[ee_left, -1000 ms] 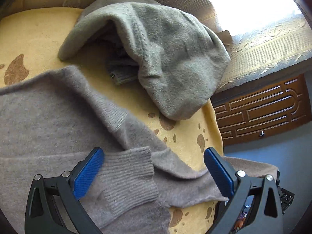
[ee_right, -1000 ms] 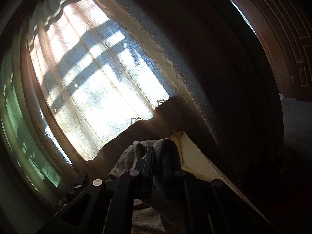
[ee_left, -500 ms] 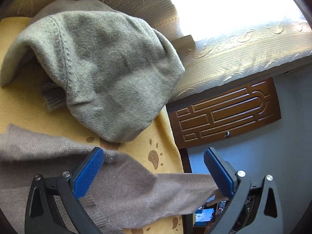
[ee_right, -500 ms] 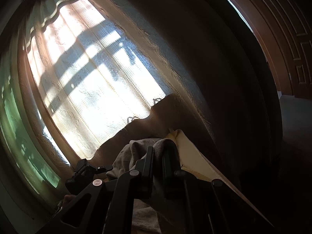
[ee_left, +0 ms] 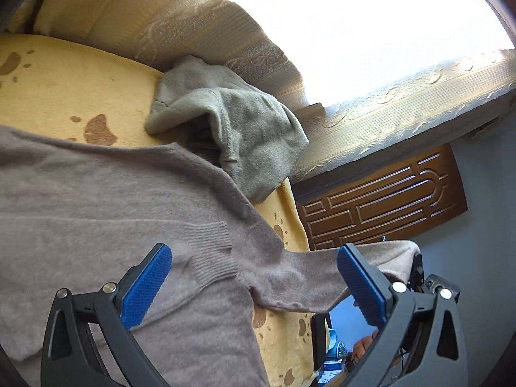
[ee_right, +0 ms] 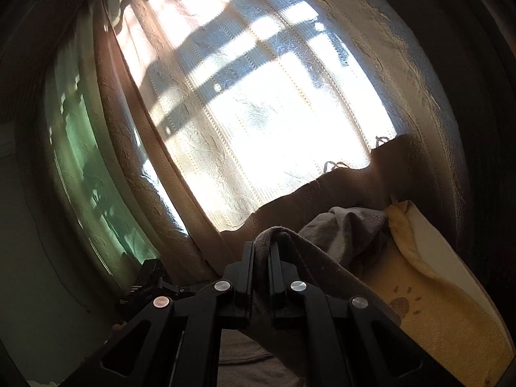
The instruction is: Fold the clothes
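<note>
Between the right gripper's (ee_right: 262,251) pressed-together jaws sits a fold of the taupe sweater (ee_left: 96,200), pinched and draped over the fingertips. The left gripper (ee_left: 254,277) hangs above the same sweater with its blue pads (ee_left: 145,287) spread wide, gripping nothing. Most of the sweater lies on a yellow blanket (ee_left: 64,77) with brown paw prints. Beyond it, a grey-green garment (ee_left: 254,129) lies crumpled near the patterned curtain (ee_right: 258,96).

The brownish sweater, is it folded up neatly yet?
Not yet. The brownish sweater lies spread over the yellow blanket, one sleeve stretched out, pinched in the right gripper.
</note>
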Tool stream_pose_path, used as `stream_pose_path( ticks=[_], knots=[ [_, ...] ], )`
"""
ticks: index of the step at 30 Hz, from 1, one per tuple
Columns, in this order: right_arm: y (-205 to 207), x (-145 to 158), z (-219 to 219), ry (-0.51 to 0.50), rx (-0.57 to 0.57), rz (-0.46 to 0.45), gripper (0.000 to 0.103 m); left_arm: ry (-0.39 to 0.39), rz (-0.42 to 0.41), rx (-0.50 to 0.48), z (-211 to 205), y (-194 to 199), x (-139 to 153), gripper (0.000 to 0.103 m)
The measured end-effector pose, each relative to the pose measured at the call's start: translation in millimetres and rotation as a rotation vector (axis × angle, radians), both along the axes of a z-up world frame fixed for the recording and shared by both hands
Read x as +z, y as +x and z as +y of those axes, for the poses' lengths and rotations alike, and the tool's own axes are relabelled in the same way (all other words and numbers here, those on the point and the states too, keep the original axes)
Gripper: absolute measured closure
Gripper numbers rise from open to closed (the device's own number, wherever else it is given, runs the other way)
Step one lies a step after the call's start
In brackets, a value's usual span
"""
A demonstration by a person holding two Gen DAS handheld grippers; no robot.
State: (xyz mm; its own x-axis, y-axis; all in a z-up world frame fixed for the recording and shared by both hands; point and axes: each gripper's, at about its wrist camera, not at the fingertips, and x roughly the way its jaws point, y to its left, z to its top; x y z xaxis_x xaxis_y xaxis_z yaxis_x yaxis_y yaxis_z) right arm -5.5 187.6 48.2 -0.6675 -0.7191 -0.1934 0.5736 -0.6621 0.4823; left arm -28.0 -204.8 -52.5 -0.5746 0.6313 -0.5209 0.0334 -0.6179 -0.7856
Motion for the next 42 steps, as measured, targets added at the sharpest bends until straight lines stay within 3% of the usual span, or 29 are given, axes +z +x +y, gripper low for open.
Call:
stream_pose_path(
  ticks=[3, 7, 12, 13, 14, 15, 17, 22, 28, 32, 34, 39, 42],
  knots=[
    [-5.7, -0.3, -71.5, 0.065, 0.149, -0.004, 0.095, -0.062, 0.009, 0.085, -37.9, 39.9, 10.9, 0.0],
    [-8.0, -25.5, -179.9, 0.195, 0.356, -0.032, 0.095, -0.159, 0.013, 0.229, -81.8, 108.0, 14.7, 0.0],
    [4.9, -72.5, -304.2, 0.364, 0.61, -0.101, 0.093, -0.147, -0.006, 0.36, -127.5, 162.1, -1.9, 0.0],
    [8.5, -80.1, -319.6, 0.402, 0.632, -0.106, 0.09, -0.147, -0.018, 0.378, -134.1, 168.6, -7.3, 0.0],
    [11.8, -87.0, -333.4, 0.436, 0.651, -0.108, 0.079, -0.151, -0.033, 0.393, -139.8, 174.0, -13.3, 0.0],
    [12.5, -89.7, -336.3, 0.444, 0.646, -0.099, 0.07, -0.15, -0.047, 0.405, -145.4, 178.0, -19.6, 0.0],
    [13.4, -94.6, -341.2, 0.455, 0.633, -0.081, 0.016, -0.135, -0.071, 0.421, -155.6, 183.9, -32.4, 0.0],
    [-9.9, -83.0, -301.5, 0.316, 0.572, -0.132, 0.013, -0.079, -0.077, 0.404, -160.4, 183.1, -51.0, 0.0],
    [-36.8, -93.0, -227.4, 0.209, 0.417, -0.256, 0.013, -0.02, -0.058, 0.243, -123.2, 170.6, -60.0, 0.0],
    [-39.6, -120.4, -222.6, 0.139, 0.505, -0.415, 0.013, 0.091, -0.027, 0.181, -104.4, 165.2, -58.2, 0.0],
    [-33.5, -130.6, -232.4, 0.136, 0.56, -0.46, 0.013, 0.085, -0.001, 0.187, -101.4, 169.7, -48.9, 0.0],
    [-21.8, -156.9, -262.1, 0.149, 0.664, -0.583, 0.013, -0.016, 0.018, 0.288, -117.0, 192.8, -32.1, 0.0],
    [-18.3, -169.5, -281.6, 0.195, 0.673, -0.627, 0.013, -0.005, 0.005, 0.359, -136.5, 208.8, -35.2, 0.0]
  ],
)
